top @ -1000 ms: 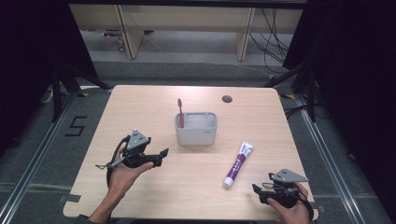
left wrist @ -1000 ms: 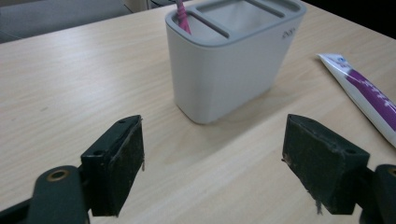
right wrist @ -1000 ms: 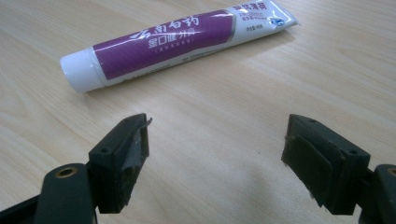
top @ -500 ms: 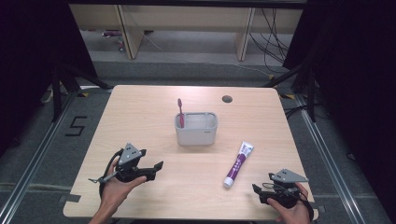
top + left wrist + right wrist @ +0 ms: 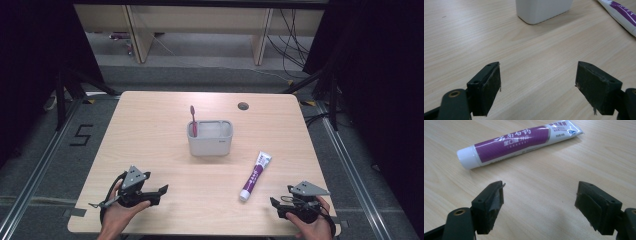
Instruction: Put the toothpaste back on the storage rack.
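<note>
A toothpaste tube [image 5: 255,174] is seen lying flat on the pale wooden table [image 5: 150,130], right of centre near the front. White plastic is shown at both ends, with a broad purple band printed in white characters along the middle (the small print cannot be read). The round white cap is closed and is pointed toward the front edge; the flat crimped end is angled away, toward the back right. In the right gripper view the toothpaste tube [image 5: 519,141] is stretched slantwise, cap at left.
</note>
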The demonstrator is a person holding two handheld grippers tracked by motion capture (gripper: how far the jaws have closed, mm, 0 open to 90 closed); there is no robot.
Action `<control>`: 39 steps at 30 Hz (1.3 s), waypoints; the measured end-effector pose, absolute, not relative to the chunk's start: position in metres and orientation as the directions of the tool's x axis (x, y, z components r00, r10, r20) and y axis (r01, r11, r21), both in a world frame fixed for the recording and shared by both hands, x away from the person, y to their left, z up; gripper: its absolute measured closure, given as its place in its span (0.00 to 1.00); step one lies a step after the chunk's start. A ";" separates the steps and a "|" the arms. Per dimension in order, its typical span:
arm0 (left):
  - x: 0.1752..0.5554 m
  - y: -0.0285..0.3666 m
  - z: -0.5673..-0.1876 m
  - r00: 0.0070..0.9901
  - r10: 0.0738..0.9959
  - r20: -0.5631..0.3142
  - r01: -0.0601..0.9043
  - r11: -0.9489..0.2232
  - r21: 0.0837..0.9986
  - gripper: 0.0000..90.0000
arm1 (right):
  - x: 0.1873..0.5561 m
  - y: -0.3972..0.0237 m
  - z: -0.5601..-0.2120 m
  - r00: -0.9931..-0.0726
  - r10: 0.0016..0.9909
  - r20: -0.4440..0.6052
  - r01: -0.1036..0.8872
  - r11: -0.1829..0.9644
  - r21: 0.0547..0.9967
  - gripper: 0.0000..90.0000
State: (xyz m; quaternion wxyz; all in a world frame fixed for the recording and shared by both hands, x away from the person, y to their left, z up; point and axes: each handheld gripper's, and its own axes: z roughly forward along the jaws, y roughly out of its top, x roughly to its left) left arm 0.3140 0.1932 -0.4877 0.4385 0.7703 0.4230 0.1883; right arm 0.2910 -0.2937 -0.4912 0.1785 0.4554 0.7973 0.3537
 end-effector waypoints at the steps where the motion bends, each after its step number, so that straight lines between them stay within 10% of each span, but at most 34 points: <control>1: 0.312 0.194 -0.489 0.571 0.817 -0.080 0.489 -0.260 0.832 0.22 | 0.292 -0.294 -0.492 -0.530 0.848 0.015 0.580 0.350 0.735 0.26; 20: 0.290 0.196 -0.499 0.618 0.785 -0.039 0.484 -0.341 0.806 0.22 | 0.289 -0.284 -0.484 -0.547 0.836 0.036 0.557 0.332 0.761 0.35; 30: 0.292 0.196 -0.500 0.618 0.786 -0.036 0.485 -0.344 0.804 0.22 | 0.287 -0.274 -0.471 -0.578 0.815 -0.034 0.479 0.373 0.795 0.80; 39: 0.292 0.195 -0.502 0.607 0.792 -0.060 0.490 -0.313 0.814 0.23 | 0.289 -0.260 -0.465 -0.648 0.757 -0.086 0.401 0.435 0.806 1.00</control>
